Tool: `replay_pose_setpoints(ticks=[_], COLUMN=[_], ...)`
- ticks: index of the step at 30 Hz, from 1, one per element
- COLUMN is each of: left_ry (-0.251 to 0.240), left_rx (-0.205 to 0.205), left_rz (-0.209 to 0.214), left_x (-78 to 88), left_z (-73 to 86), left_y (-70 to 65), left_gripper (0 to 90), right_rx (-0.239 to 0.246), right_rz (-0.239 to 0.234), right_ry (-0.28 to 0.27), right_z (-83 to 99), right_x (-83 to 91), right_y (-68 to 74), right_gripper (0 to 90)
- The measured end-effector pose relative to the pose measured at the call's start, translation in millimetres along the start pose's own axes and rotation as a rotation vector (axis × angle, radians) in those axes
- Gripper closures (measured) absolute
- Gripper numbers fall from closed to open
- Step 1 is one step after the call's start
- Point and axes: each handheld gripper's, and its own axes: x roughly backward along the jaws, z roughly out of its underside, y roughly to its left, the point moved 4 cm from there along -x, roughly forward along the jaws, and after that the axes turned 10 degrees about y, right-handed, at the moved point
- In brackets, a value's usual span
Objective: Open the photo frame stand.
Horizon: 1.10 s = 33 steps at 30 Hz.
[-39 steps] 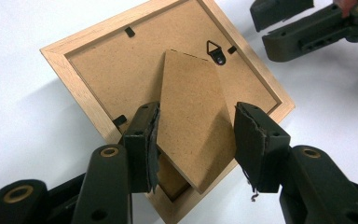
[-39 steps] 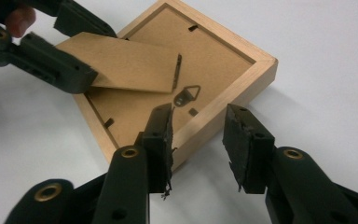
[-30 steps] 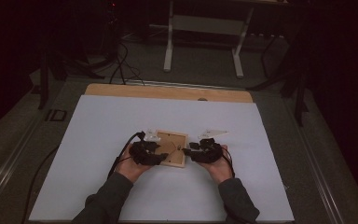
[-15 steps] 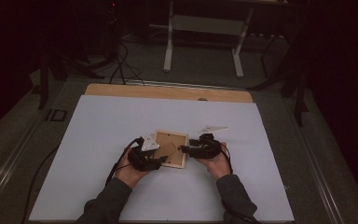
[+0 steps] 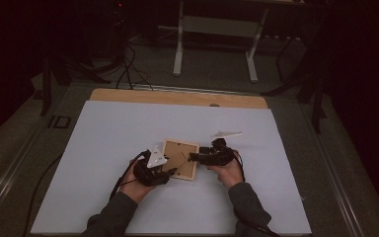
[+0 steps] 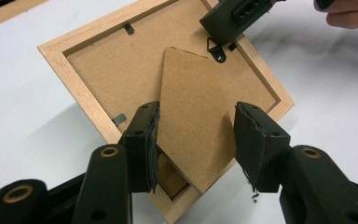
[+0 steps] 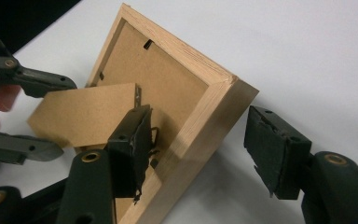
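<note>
A wooden picture frame [image 5: 180, 159] lies face down on the white table [image 5: 103, 148], its brown backing [image 6: 112, 60] facing up. The cardboard stand flap [image 6: 191, 102] is lifted off the backing. My left gripper [image 6: 196, 112] is shut on the flap's two edges; its fingers [image 7: 28, 79] show at the flap [image 7: 84, 112] from the other side. My right gripper [image 7: 200, 114] straddles a corner of the frame's rim [image 7: 205, 107]. Its jaws have just been opening: the left pad sits by the metal hanger, the right pad stands clear of the wood.
A thin white strip [image 5: 225, 134] lies on the table just behind the right hand. A bare wooden band [image 5: 177, 97] runs along the table's far edge. Beyond it stand metal legs [image 5: 178, 49] and floor cables. A cable trails from the left gripper [image 5: 150, 170].
The left gripper has rolled so that its pale top plate now faces up. Both hands have stayed at the frame, which has turned slightly.
</note>
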Motion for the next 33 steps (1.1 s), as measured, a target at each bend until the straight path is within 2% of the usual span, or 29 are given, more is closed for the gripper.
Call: replay_pose_setpoints(ticks=[3,8,12,14,17,18,23,30,33], left_ry=[-0.004,0.003,0.011,0.009,0.032,0.049,0.083,0.104,0.1], left_rx=[-0.008,-0.008,0.017,0.045,0.099,0.107,0.105,0.091,0.09], left_rz=[0.003,0.023,0.083,0.121,0.211,0.228,0.246,0.222,0.213], left_x=[0.6,0.7,1.1,1.6,-1.1,-2.5,-4.0,-3.9,-4.1], left_z=[1.0,1.6,2.5,2.3,3.1,3.8,2.0,-1.2,-3.4], left_y=[-0.2,1.0,4.6,7.0,11.2,12.1,11.1,10.5,11.8], left_gripper=[52.7,52.7,53.2,53.8,54.9,54.5,58.1,59.8,61.0], right_rx=[-0.009,-0.012,-0.012,-0.007,-0.004,-0.001,0.023,0.036,0.042], right_rz=[-0.036,-0.047,-0.048,-0.05,-0.059,-0.064,-0.057,-0.044,-0.036], right_ry=[0.0,-0.005,-0.015,-0.016,-0.024,-0.029,-0.04,-0.052,-0.071], right_z=[0.4,1.1,1.5,1.7,2.0,2.0,1.5,0.2,-1.9], right_x=[-1.5,-0.9,1.9,2.8,3.4,3.8,5.7,8.6,12.9], right_y=[-0.5,0.0,0.8,1.2,2.1,2.7,6.1,8.7,8.4], right_gripper=[41.1,42.7,46.9,47.4,48.9,49.5,50.3,51.4,55.7])
